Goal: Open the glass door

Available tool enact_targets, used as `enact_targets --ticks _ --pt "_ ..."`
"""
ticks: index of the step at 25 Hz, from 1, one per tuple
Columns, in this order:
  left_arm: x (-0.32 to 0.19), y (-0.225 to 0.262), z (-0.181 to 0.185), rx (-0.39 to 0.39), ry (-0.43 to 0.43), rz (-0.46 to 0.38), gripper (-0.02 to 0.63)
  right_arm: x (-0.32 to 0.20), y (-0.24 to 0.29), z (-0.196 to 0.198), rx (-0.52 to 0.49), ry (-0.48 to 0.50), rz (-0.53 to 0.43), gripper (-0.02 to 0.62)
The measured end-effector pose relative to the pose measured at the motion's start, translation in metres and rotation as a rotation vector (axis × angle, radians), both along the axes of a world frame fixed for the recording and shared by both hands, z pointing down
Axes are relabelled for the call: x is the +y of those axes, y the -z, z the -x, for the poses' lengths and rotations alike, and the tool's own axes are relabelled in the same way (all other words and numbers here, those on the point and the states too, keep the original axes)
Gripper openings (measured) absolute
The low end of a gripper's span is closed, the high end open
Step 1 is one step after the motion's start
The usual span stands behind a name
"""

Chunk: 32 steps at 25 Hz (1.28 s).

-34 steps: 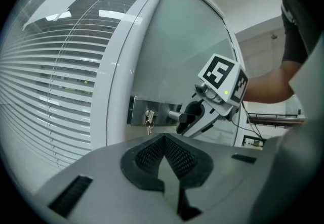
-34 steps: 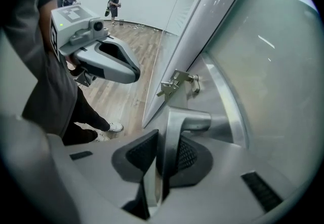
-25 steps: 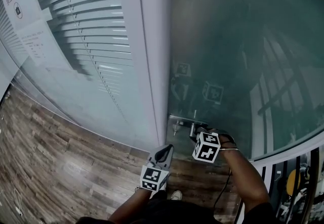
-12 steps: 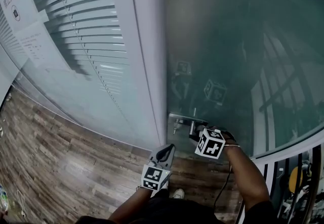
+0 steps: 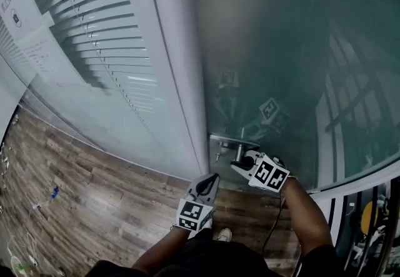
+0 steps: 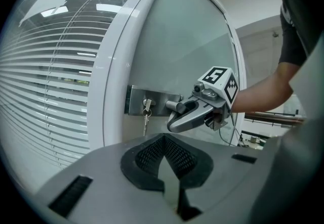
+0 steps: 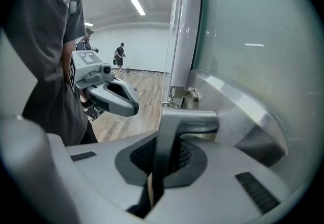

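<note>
The frosted glass door [image 5: 281, 50] carries a steel lock plate [image 5: 226, 142] with a key [image 6: 146, 115] hanging in it. Its metal lever handle [image 7: 188, 122] runs between the jaws of my right gripper [image 5: 241, 162], which is shut on it and tilted downward. From the left gripper view, the right gripper [image 6: 178, 122] clamps the lever just right of the plate [image 6: 152, 101]. My left gripper [image 5: 211, 181] hangs below and left of the handle, apart from the door, shut with nothing in it.
A white door post [image 5: 181, 82] stands left of the glass, with a blind-covered pane [image 5: 94, 38] and paper notices [image 5: 25, 13] beyond it. Wood floor [image 5: 75, 194] lies below. A railing [image 5: 375, 219] is at the far right. People [image 7: 120, 56] stand far off.
My right gripper has tipped downward on the lever, its marker cube swinging slightly right and lower. The left gripper has kept its place.
</note>
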State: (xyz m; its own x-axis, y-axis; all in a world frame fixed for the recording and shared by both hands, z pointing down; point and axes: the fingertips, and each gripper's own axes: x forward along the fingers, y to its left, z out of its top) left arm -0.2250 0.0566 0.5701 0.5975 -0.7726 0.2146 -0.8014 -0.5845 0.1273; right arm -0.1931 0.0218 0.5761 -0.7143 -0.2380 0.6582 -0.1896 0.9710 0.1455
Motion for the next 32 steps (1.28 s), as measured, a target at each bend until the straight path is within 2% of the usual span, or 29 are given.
enact_targets --ticks 3,5,20,32 --pt "0.000 0.004 -0.001 -0.009 -0.005 -0.012 -0.003 -0.002 0.004 0.005 -0.112 -0.026 -0.005 0.015" --pt "0.001 0.003 -0.001 -0.014 -0.006 -0.013 -0.003 -0.002 0.005 0.006 -0.141 -0.034 -0.013 0.014" --pt "0.000 -0.002 -0.015 -0.030 0.012 -0.008 -0.003 -0.004 0.006 0.004 -0.153 -0.035 -0.014 0.014" --pt "-0.006 -0.005 -0.040 -0.056 0.059 -0.016 -0.003 -0.046 0.000 -0.007 -0.132 -0.067 -0.001 0.014"
